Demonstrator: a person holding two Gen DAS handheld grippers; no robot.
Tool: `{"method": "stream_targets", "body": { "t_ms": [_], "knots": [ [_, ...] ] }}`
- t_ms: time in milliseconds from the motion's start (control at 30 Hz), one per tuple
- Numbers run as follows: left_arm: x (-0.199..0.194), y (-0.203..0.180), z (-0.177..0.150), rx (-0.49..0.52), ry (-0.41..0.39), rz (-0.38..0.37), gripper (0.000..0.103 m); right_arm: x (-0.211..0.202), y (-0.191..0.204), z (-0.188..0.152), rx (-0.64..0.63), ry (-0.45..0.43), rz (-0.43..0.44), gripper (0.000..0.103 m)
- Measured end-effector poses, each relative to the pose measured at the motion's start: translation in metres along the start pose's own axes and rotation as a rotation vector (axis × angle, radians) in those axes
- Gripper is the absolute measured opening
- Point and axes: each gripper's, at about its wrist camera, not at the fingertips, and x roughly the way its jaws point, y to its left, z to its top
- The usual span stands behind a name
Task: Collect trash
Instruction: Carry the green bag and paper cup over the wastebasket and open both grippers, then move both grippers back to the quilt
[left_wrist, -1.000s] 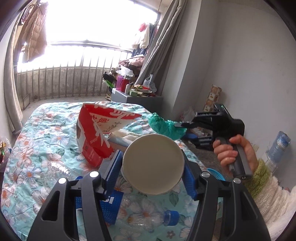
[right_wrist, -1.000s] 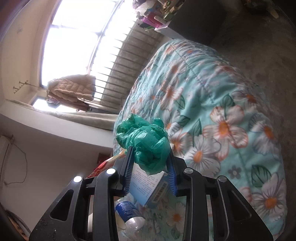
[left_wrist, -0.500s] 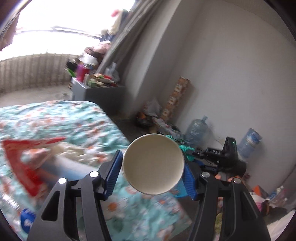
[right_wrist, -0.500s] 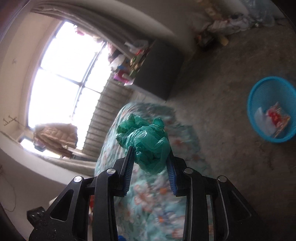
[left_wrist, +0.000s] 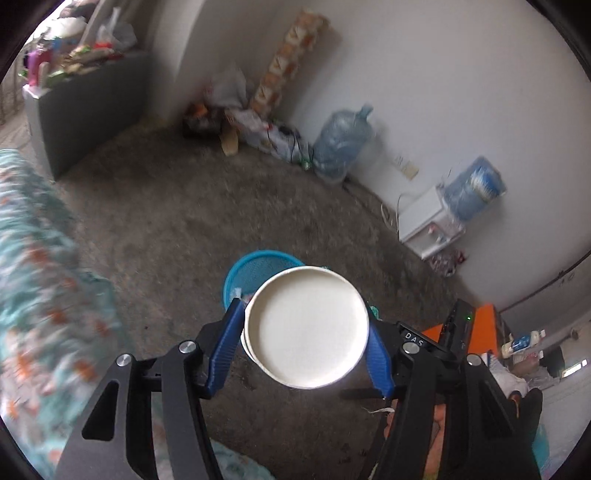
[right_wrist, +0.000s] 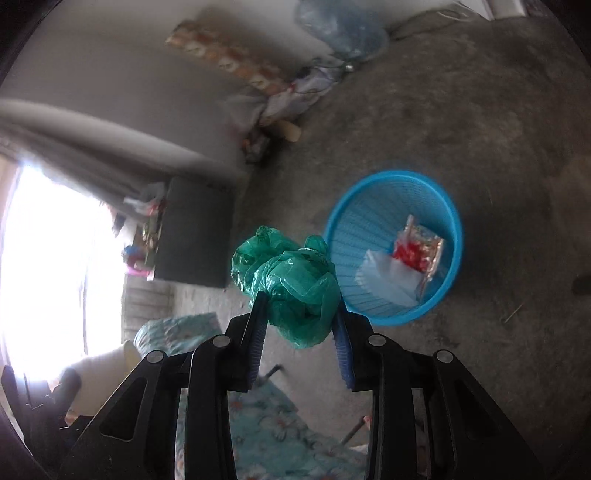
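Observation:
My left gripper is shut on a white paper cup, whose round base faces the camera. Behind the cup, on the floor, stands a blue mesh basket, partly hidden by it. My right gripper is shut on a crumpled green plastic bag. In the right wrist view the blue basket sits just right of and beyond the bag, with a red-and-clear wrapper and white plastic inside. The right gripper's black body shows at the lower right of the left wrist view.
Grey concrete floor surrounds the basket. A floral bedspread lies at the left. Along the wall stand water jugs, a white dispenser, a patterned roll and bags of clutter. A dark cabinet stands by the window.
Both grippers have swung away from the bed toward the floor, each keeping its load. The blue basket has come into the left view and grown nearer in the right view.

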Motion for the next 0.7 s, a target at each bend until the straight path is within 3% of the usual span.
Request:
{"method": "stream_targets", "body": {
  "t_ms": [100, 167, 200, 233, 300, 367, 533, 700],
  "knots": [
    [0.058, -0.015, 0.016, 0.0, 0.066, -0.004, 0.059, 0.018, -0.015, 0.017, 0.042, 0.002, 0.009, 0.035],
    [0.09, -0.023, 0.024, 0.009, 0.095, -0.012, 0.062, 0.028, -0.031, 0.03, 0.082, -0.011, 0.006, 0.043],
    [0.109, -0.024, 0.028, 0.01, 0.121, -0.002, 0.075, 0.033, -0.041, 0.038, 0.098, -0.018, 0.013, 0.059],
    [0.125, -0.022, 0.03, 0.0, 0.138, 0.022, 0.081, 0.04, -0.049, 0.044, 0.117, -0.024, 0.006, 0.067],
    [0.151, -0.016, 0.032, -0.034, 0.172, 0.067, 0.081, 0.052, -0.066, 0.051, 0.173, -0.006, -0.044, 0.067],
    [0.161, -0.009, 0.03, -0.076, 0.191, 0.061, 0.081, 0.06, -0.085, 0.05, 0.239, 0.016, -0.054, 0.067],
    [0.131, -0.009, 0.023, -0.044, 0.156, 0.052, 0.081, 0.049, -0.094, 0.039, 0.25, 0.003, -0.037, 0.067],
    [0.058, -0.014, 0.025, -0.021, 0.055, 0.039, 0.081, 0.032, -0.072, 0.033, 0.203, -0.02, 0.015, 0.067]
  ]
}}
